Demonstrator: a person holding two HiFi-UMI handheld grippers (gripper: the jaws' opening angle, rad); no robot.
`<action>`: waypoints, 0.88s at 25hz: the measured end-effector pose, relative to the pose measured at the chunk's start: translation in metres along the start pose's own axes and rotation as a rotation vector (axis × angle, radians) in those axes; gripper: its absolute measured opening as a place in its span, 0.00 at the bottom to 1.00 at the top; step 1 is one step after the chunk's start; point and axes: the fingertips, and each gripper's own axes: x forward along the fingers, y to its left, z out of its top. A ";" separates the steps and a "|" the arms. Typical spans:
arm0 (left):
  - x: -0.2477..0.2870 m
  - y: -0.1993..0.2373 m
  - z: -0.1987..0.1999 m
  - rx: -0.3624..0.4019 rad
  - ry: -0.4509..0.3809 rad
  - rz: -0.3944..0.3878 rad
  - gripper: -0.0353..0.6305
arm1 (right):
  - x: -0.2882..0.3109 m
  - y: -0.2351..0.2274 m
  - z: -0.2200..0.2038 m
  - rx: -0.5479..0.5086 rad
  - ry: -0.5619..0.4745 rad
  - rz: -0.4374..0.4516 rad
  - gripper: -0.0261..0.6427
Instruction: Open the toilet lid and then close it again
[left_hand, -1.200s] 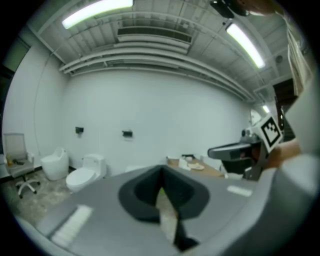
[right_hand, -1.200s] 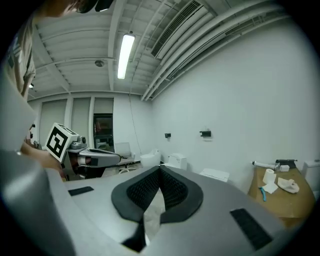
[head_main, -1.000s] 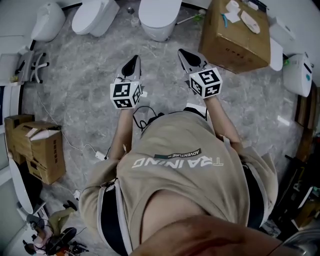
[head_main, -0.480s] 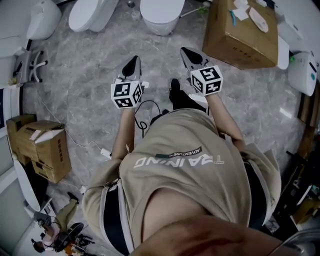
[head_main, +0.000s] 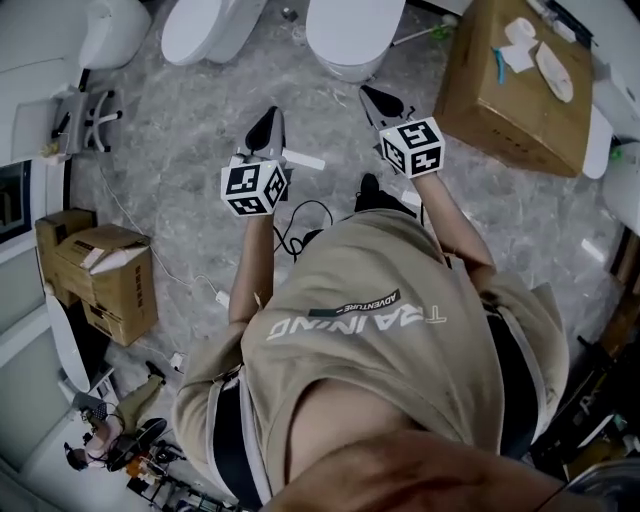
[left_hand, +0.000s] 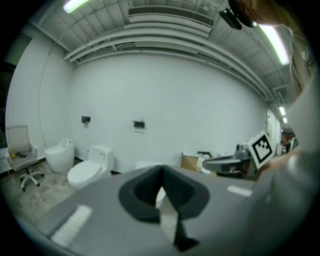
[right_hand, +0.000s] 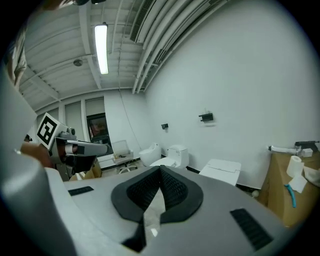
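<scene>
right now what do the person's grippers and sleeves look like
The left gripper and right gripper have grey bodies that taper to pointed jaws lined in black. Each carries a white cube printed with black square markers. The person wears a beige short-sleeved T-shirt with white lettering.

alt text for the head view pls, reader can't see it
Looking down, a person in a beige shirt holds the left gripper and right gripper, both shut and empty, out over a grey marble floor. Ahead stands a white toilet with its lid down, beside a cardboard box.
</scene>
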 end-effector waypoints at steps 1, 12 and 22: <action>0.007 0.003 0.001 -0.013 0.001 0.002 0.06 | 0.008 -0.003 0.000 0.003 0.007 0.010 0.06; 0.059 0.043 -0.004 -0.042 0.055 -0.001 0.06 | 0.071 -0.025 -0.009 0.022 0.080 0.036 0.06; 0.131 0.107 0.024 0.007 0.023 -0.190 0.06 | 0.132 -0.039 0.031 0.011 0.055 -0.147 0.06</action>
